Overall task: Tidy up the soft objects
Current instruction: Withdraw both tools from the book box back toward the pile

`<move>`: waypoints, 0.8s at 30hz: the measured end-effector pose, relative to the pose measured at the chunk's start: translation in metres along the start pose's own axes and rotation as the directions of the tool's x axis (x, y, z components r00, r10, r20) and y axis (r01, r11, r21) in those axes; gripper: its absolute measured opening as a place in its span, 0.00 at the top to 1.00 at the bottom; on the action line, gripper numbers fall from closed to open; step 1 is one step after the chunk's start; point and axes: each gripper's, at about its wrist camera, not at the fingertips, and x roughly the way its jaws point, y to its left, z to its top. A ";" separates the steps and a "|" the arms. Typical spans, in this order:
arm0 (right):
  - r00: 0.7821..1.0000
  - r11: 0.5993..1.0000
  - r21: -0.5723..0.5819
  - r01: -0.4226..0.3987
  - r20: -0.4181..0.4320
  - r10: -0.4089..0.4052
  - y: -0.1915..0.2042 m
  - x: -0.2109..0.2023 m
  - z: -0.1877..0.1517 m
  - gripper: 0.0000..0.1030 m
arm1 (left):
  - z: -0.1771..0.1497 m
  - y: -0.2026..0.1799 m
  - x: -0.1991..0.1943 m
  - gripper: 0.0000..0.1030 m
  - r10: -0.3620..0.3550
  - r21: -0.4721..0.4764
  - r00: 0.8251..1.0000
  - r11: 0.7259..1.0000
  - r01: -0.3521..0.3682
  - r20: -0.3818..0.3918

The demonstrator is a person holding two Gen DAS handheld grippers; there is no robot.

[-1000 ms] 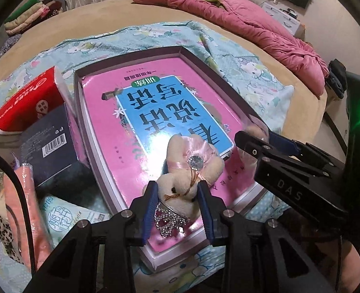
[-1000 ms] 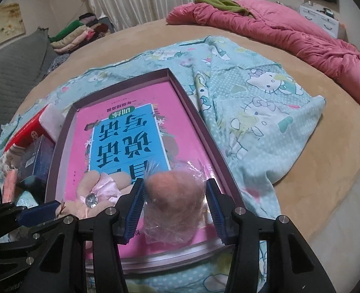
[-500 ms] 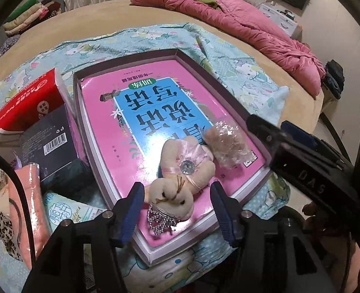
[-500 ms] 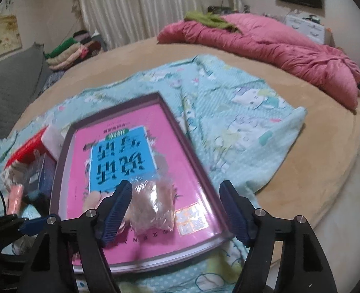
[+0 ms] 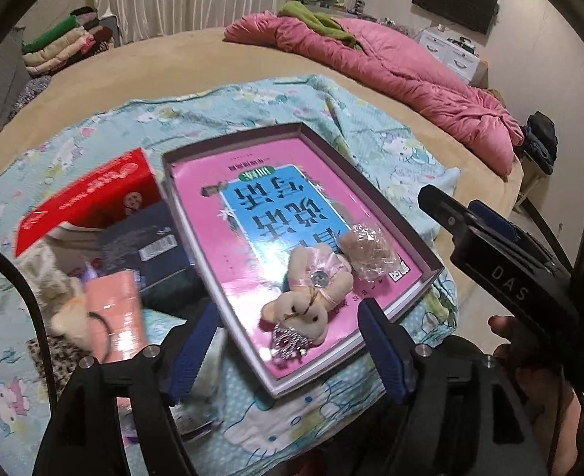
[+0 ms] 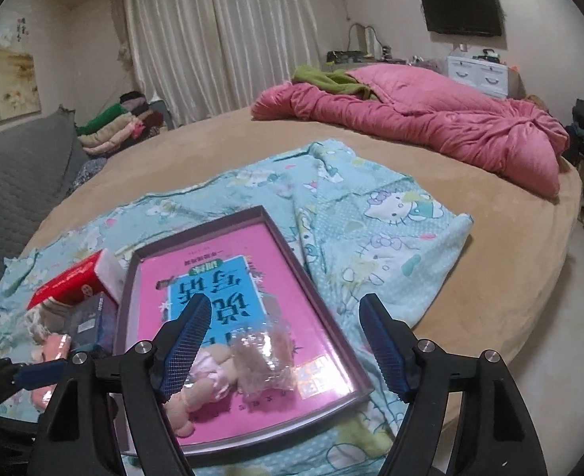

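A small cream plush rabbit [image 5: 309,295] with a pink bow and a beaded trinket lies on the pink book in the purple box lid [image 5: 430,256]. Beside it rests a fluffy pink ball in clear wrap [image 5: 367,248]. My left gripper [image 5: 288,353] hangs above the rabbit, its jaws opening, with nothing pressed between them. My right gripper [image 6: 284,341] hovers over the wrapped ball [image 6: 264,355] and rabbit [image 6: 208,373], its jaws also opening and holding nothing. The right gripper's body shows at the right edge of the left wrist view.
Left of the lid lie a red tissue box [image 5: 89,202], a dark box [image 5: 145,246], a pink packet [image 5: 117,309] and a furry toy [image 5: 66,313] on the cartoon-print sheet [image 6: 371,222]. A pink quilt [image 6: 430,119] covers the far bed; folded clothes [image 6: 117,127] are stacked at the back left.
Both grippers let go: the left released the rabbit, the right released the wrapped ball. Both jaws spread wide and both grippers lifted up and back from the lid.
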 end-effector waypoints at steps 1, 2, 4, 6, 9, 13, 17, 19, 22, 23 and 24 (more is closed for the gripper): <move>1.000 1.000 -0.003 -0.002 0.001 0.002 0.002 -0.002 0.000 0.24 | -0.001 0.003 -0.007 0.28 0.006 -0.004 1.000 1.000 -0.006 0.010; 1.000 1.000 -0.007 -0.006 0.004 0.006 0.005 -0.005 0.001 0.24 | -0.002 0.005 -0.011 0.28 0.009 -0.007 1.000 1.000 -0.009 0.017; 1.000 1.000 -0.022 -0.012 0.011 0.012 0.012 -0.010 0.001 0.24 | -0.003 0.011 -0.021 0.24 0.023 -0.016 0.999 1.000 -0.023 0.033; 1.000 0.999 -0.032 -0.021 0.009 0.021 0.018 -0.014 0.002 0.24 | -0.005 0.018 -0.029 0.23 0.050 -0.028 0.998 0.998 -0.049 0.045; 0.999 0.999 -0.040 -0.036 0.006 0.036 0.027 -0.020 0.003 0.24 | -0.006 0.030 -0.037 0.22 0.064 -0.055 0.996 0.997 -0.061 0.059; 0.998 0.997 -0.060 -0.056 0.012 0.057 0.040 -0.032 0.003 0.24 | -0.010 0.050 -0.049 0.21 0.090 -0.097 0.994 0.992 -0.084 0.059; 0.995 0.992 -0.078 -0.099 0.000 0.100 0.055 -0.040 0.004 0.24 | -0.012 0.071 -0.065 0.20 0.117 -0.134 0.991 0.985 -0.107 0.070; 0.993 0.989 -0.087 -0.116 -0.006 0.116 0.063 -0.044 0.005 0.24 | -0.012 0.083 -0.074 0.20 0.140 -0.154 0.987 0.980 -0.126 0.081; 0.989 0.983 -0.105 -0.148 -0.010 0.148 0.077 -0.051 0.007 0.24 | -0.011 0.103 -0.090 0.20 0.159 -0.194 0.982 0.971 -0.137 0.102; 0.988 0.982 -0.111 -0.155 -0.010 0.155 0.080 -0.053 0.008 0.24 | -0.011 0.108 -0.094 0.20 0.165 -0.205 0.981 0.969 -0.140 0.106; 0.986 0.979 -0.119 -0.166 -0.010 0.166 0.085 -0.056 0.009 0.24 | -0.012 0.116 -0.099 0.20 0.176 -0.220 0.978 0.964 -0.148 0.111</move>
